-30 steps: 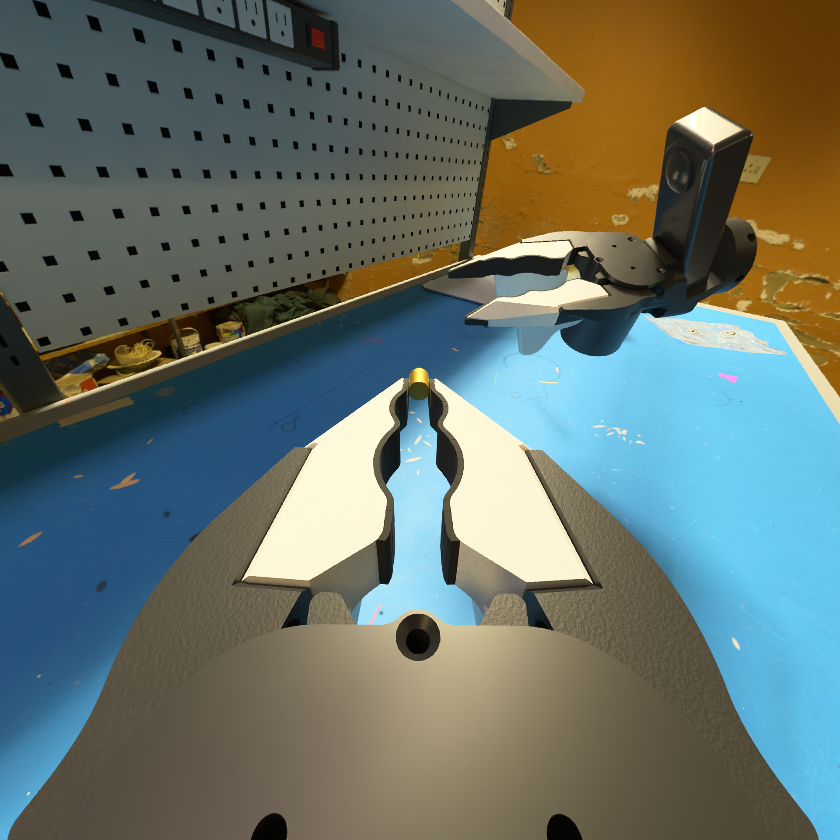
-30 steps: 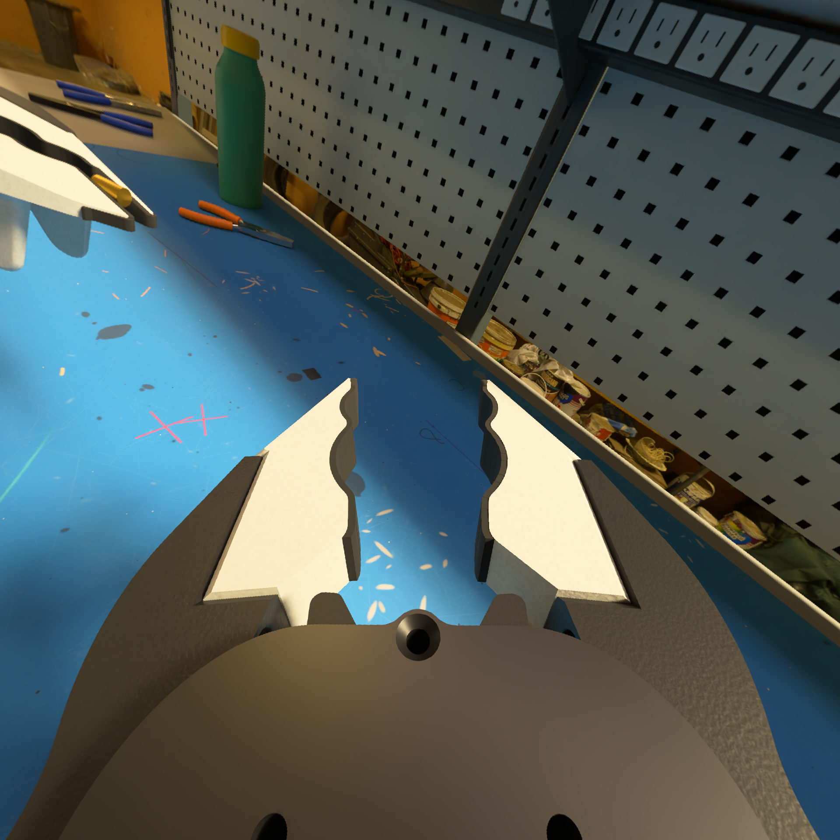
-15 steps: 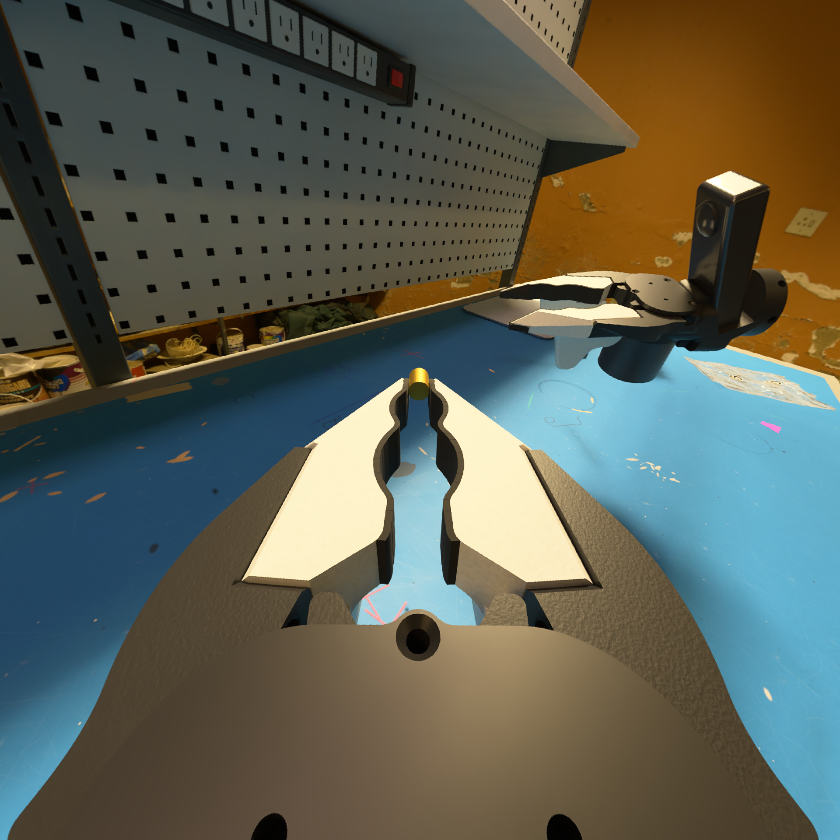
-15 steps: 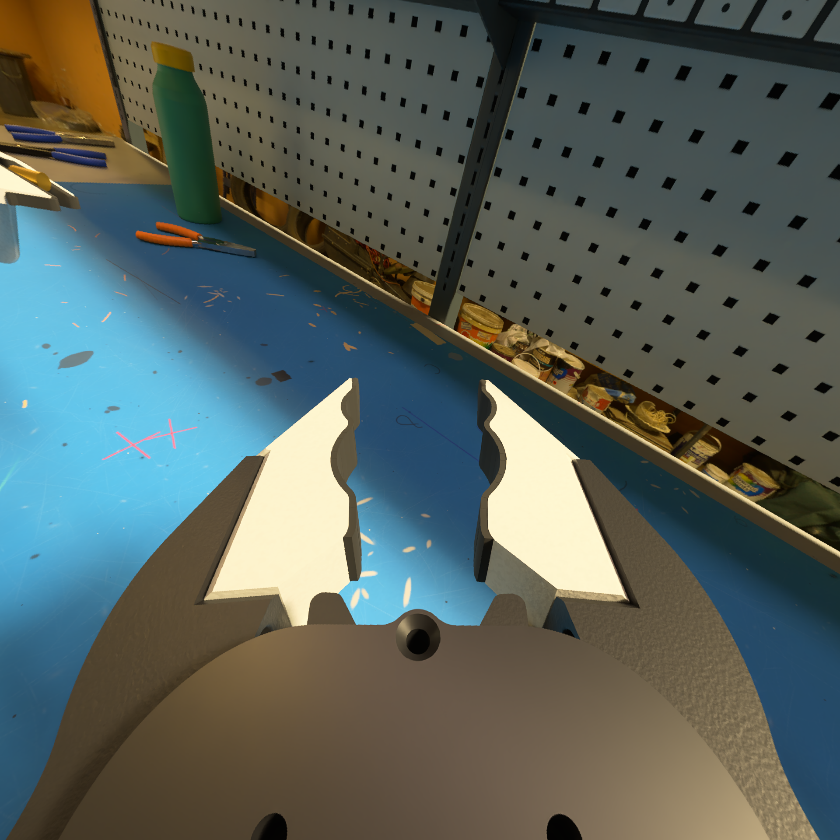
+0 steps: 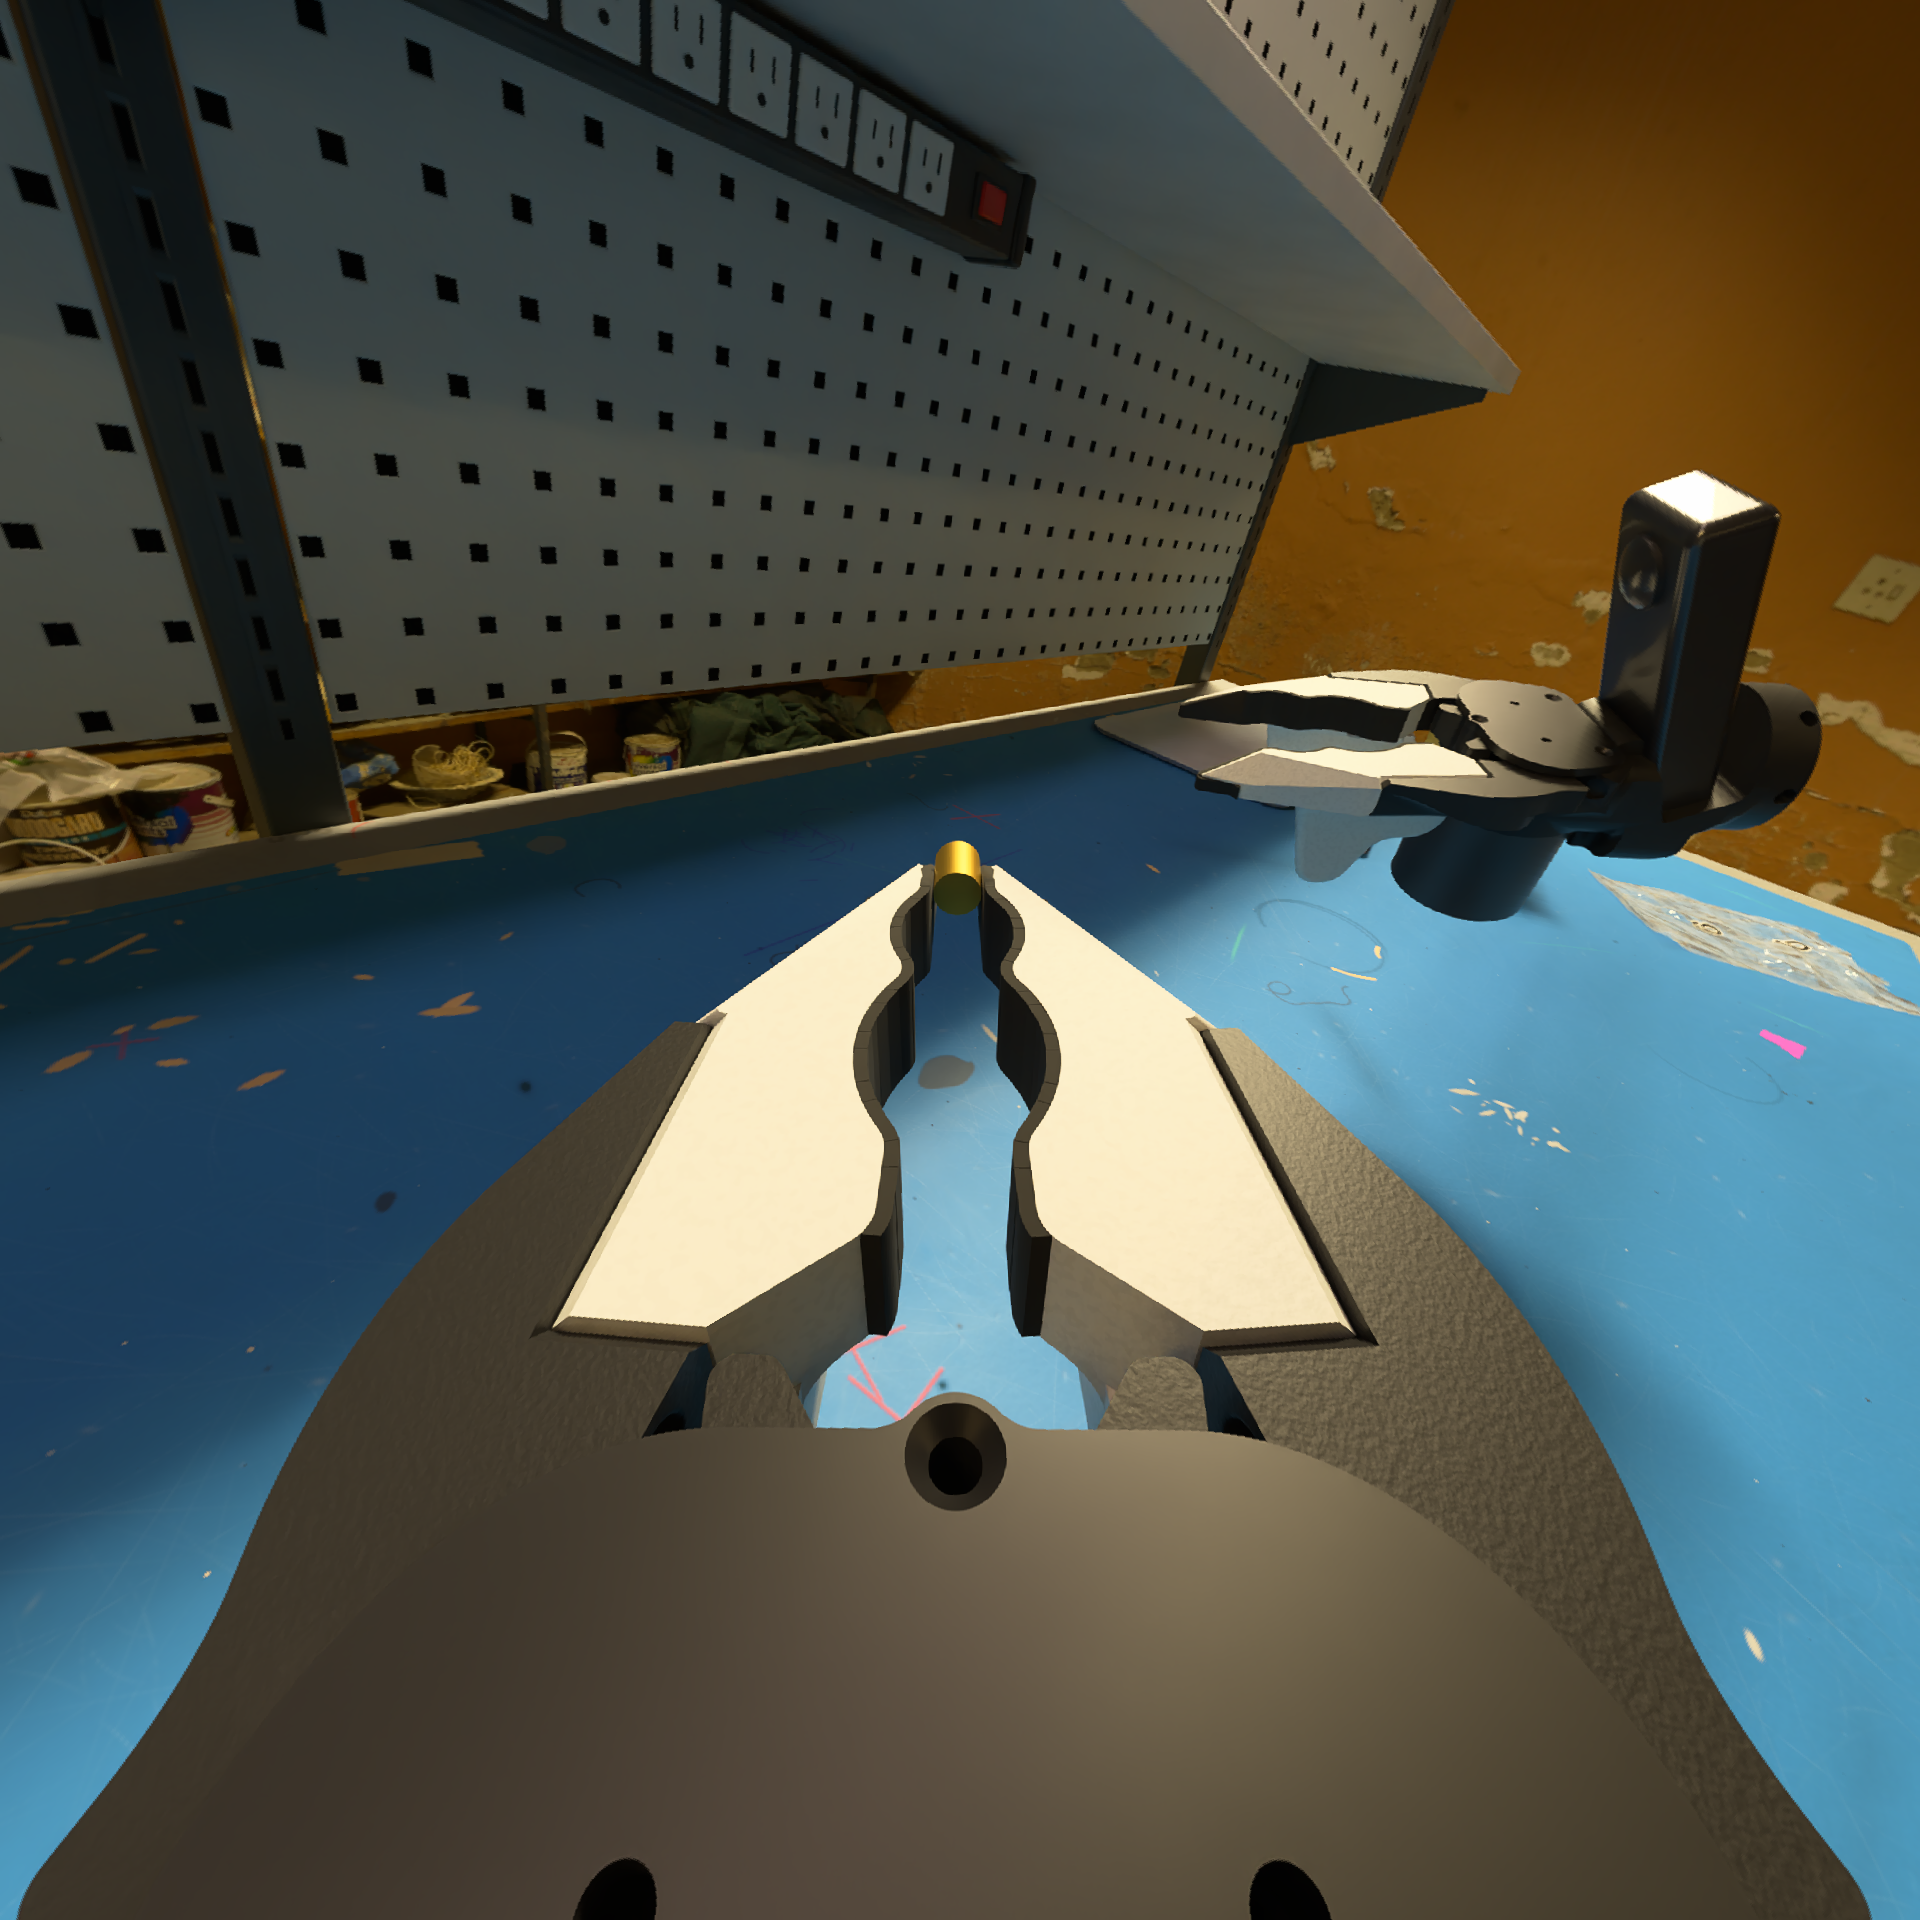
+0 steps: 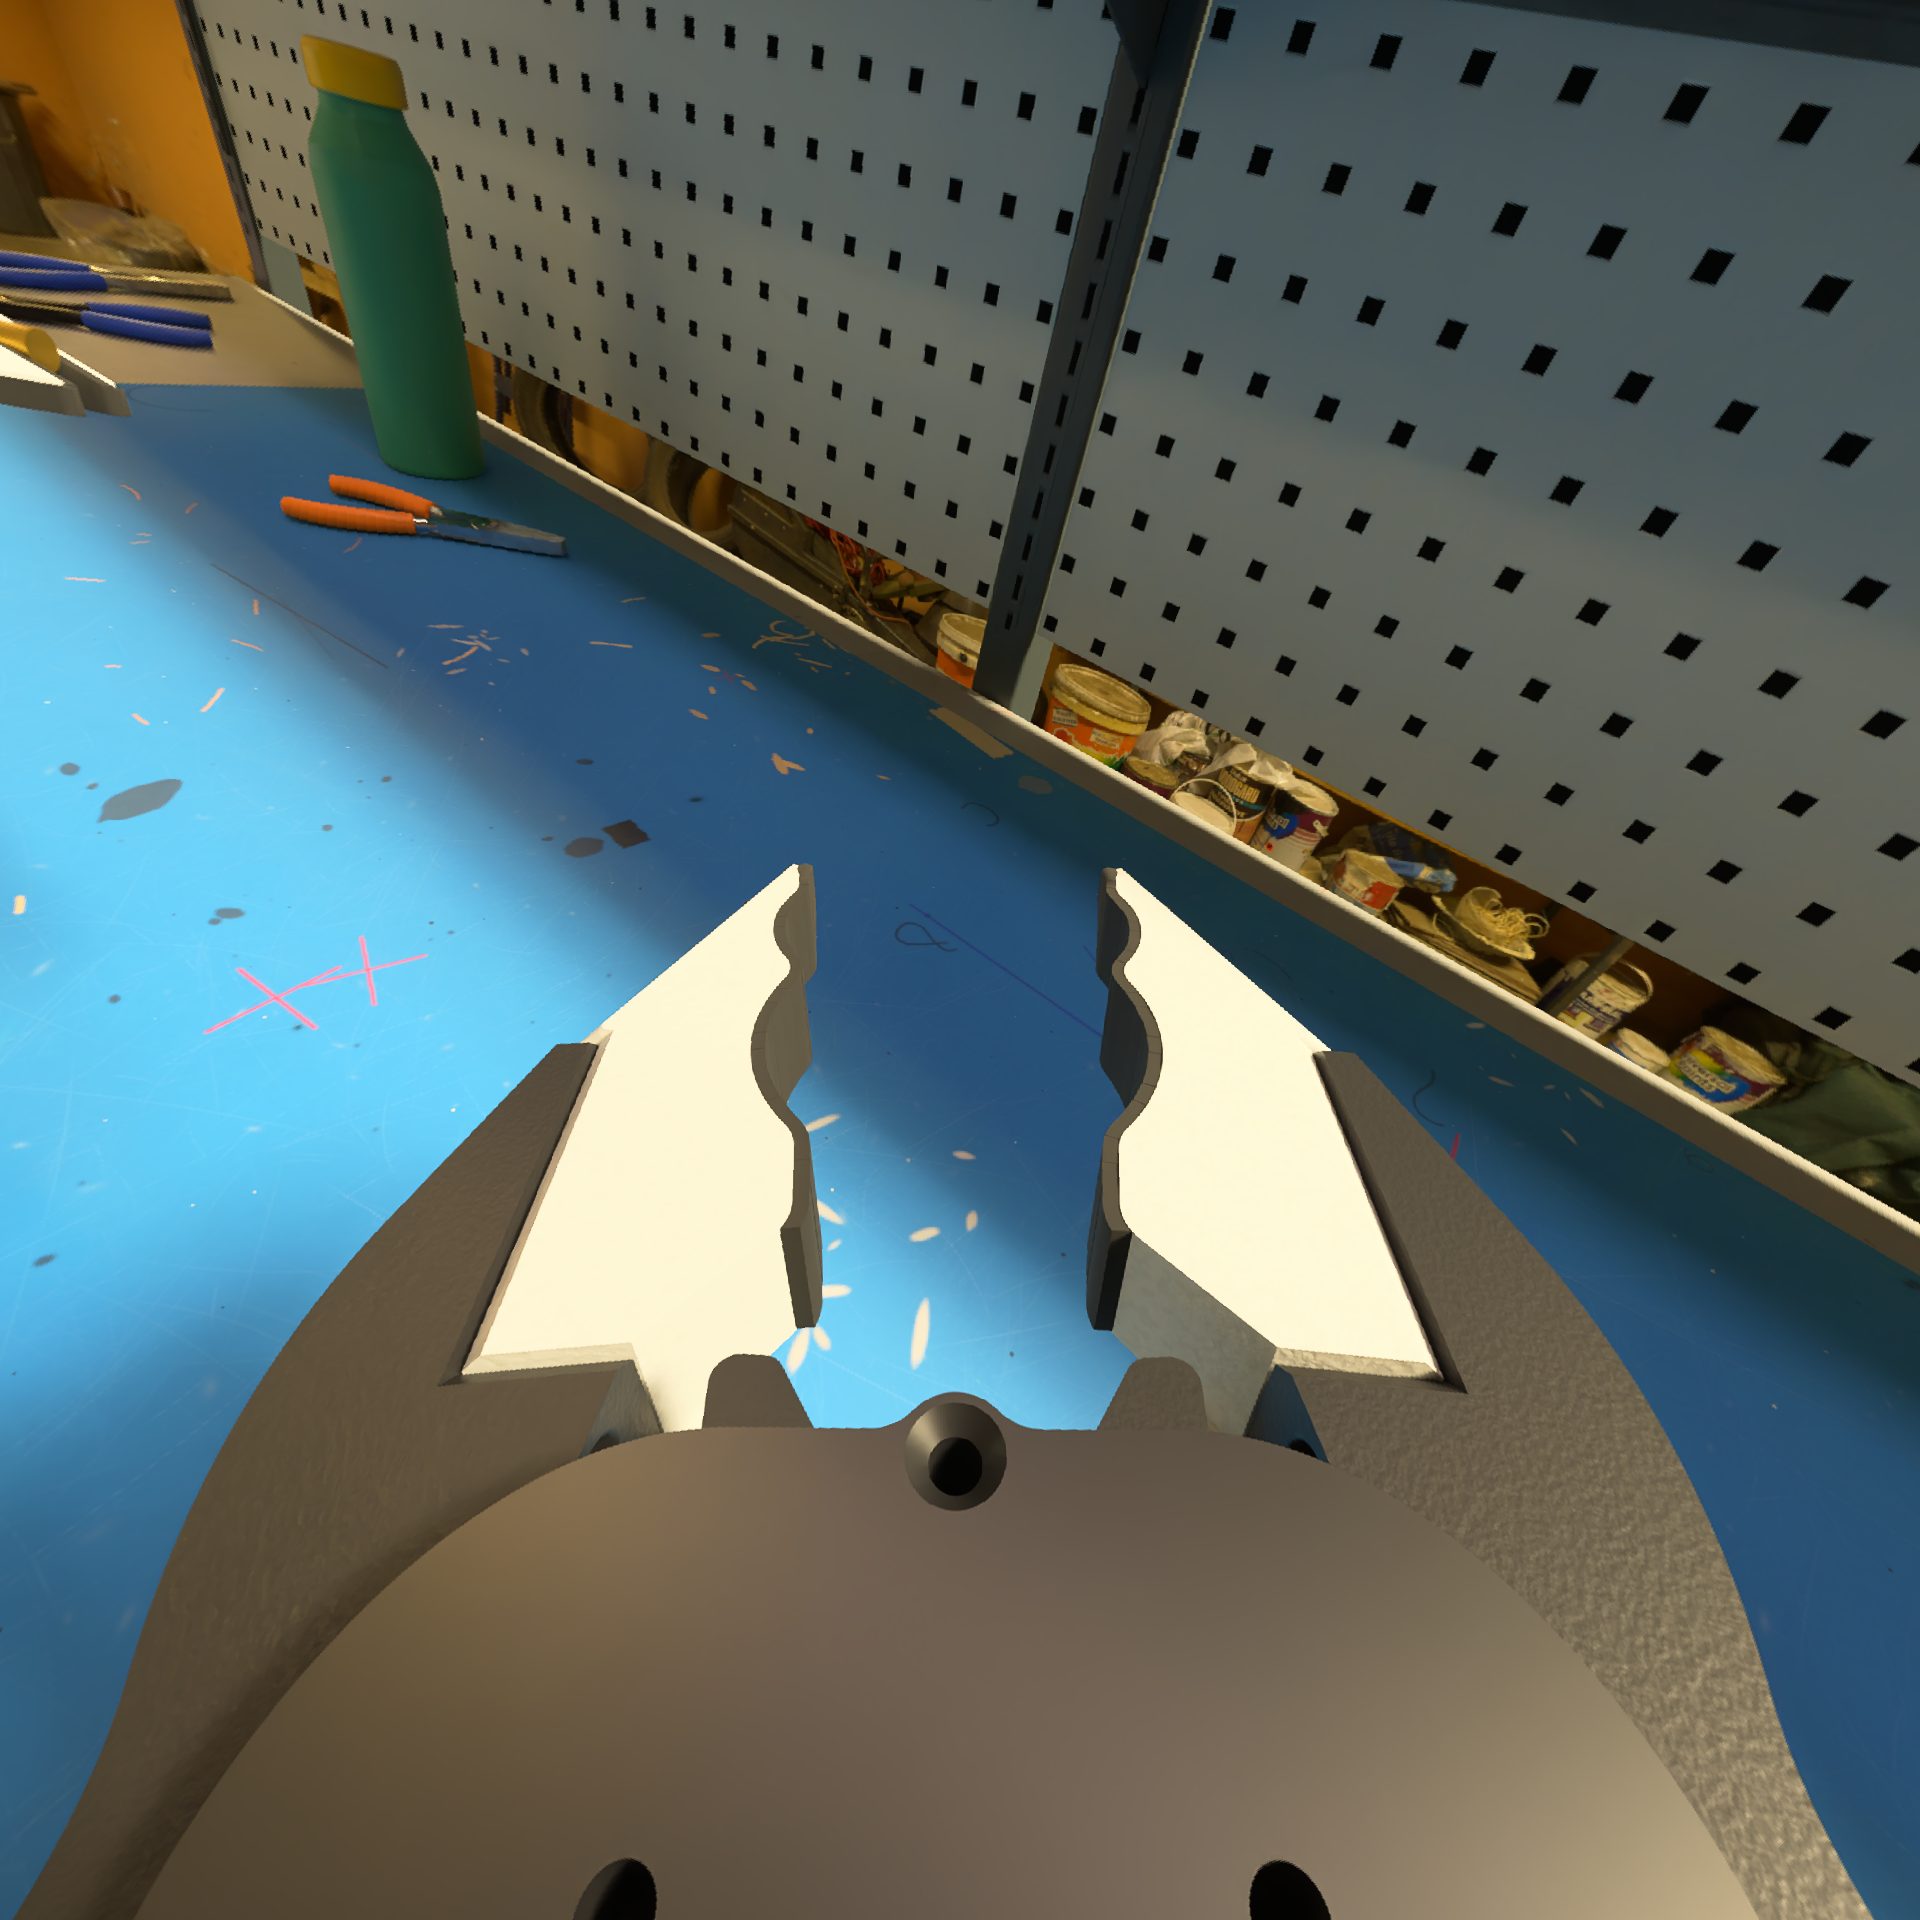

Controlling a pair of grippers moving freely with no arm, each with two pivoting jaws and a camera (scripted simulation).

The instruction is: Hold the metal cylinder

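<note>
Firmly, left hand-held gripper (image 5: pixel 956 883) pinches metal cylinder (image 5: pixel 956 891) at fingertips.

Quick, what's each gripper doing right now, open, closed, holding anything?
Left gripper: closed on the metal cylinder, pinched at the fingertips above the blue table.
Right gripper: open, holding nothing.

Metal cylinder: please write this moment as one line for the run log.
metal cylinder: clamped at fingertips, off the blue table | left gripper: shut on it | right gripper: open, empty | green bottle: upright by pegboard
</note>
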